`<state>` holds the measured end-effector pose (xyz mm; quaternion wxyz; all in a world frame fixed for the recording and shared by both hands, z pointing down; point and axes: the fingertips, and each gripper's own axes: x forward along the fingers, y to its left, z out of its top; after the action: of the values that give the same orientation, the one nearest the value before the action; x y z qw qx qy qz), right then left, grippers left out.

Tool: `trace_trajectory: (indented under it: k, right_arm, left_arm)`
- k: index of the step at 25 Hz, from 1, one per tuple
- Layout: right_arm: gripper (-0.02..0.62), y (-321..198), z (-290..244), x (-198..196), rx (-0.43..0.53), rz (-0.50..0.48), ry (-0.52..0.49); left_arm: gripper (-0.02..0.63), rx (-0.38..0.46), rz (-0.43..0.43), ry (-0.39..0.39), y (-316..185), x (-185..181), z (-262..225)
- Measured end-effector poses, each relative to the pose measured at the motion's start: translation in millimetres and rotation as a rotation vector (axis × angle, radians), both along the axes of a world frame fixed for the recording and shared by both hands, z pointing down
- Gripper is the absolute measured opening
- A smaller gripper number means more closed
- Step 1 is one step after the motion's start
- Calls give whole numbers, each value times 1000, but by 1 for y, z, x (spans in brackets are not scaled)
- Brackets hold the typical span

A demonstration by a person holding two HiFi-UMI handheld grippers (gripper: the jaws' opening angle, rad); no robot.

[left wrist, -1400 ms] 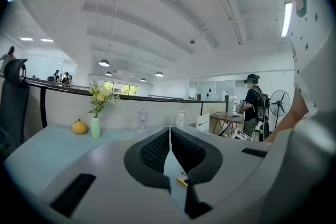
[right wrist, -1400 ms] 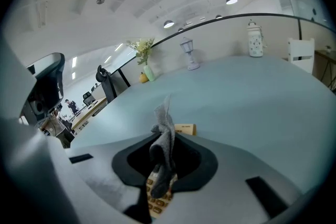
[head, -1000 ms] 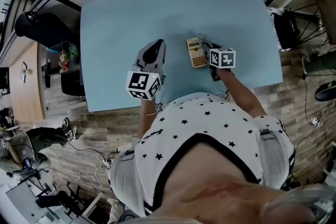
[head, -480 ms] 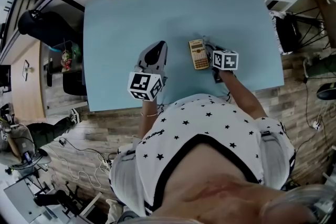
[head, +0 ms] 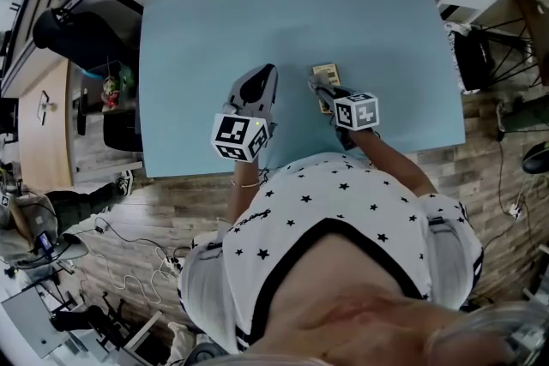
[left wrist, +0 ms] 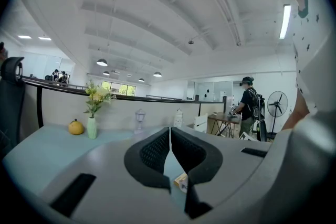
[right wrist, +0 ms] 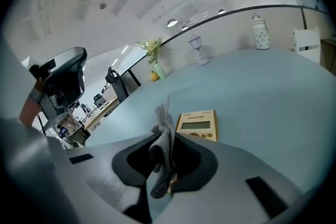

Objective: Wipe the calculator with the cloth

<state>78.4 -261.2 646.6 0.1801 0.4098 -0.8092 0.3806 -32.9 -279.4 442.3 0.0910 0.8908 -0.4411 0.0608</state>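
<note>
Right gripper view: cloth clamped at calculator

Right gripper jaws pinch the grey cloth, which stands just before the tan calculator lying flat on the blue table. Left gripper jaws are pressed together, empty, left of the calculator.

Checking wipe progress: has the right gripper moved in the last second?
Yes. The right gripper has shifted left, from beside the tan calculator to over its near end, grey cloth clamped in its jaws.
</note>
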Motion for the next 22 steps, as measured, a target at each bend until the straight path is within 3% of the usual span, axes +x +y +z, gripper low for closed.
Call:
trace_trajectory:
  k: [9, 22]
  right_arm:
    - [57, 13, 15, -13, -33, -19, -9]
    - [57, 8, 14, 17, -39, 85, -21]
  left_arm:
    - [32, -7, 2, 0, 3, 0, 3]
    - [32, -13, 40, -1, 5, 13, 4]
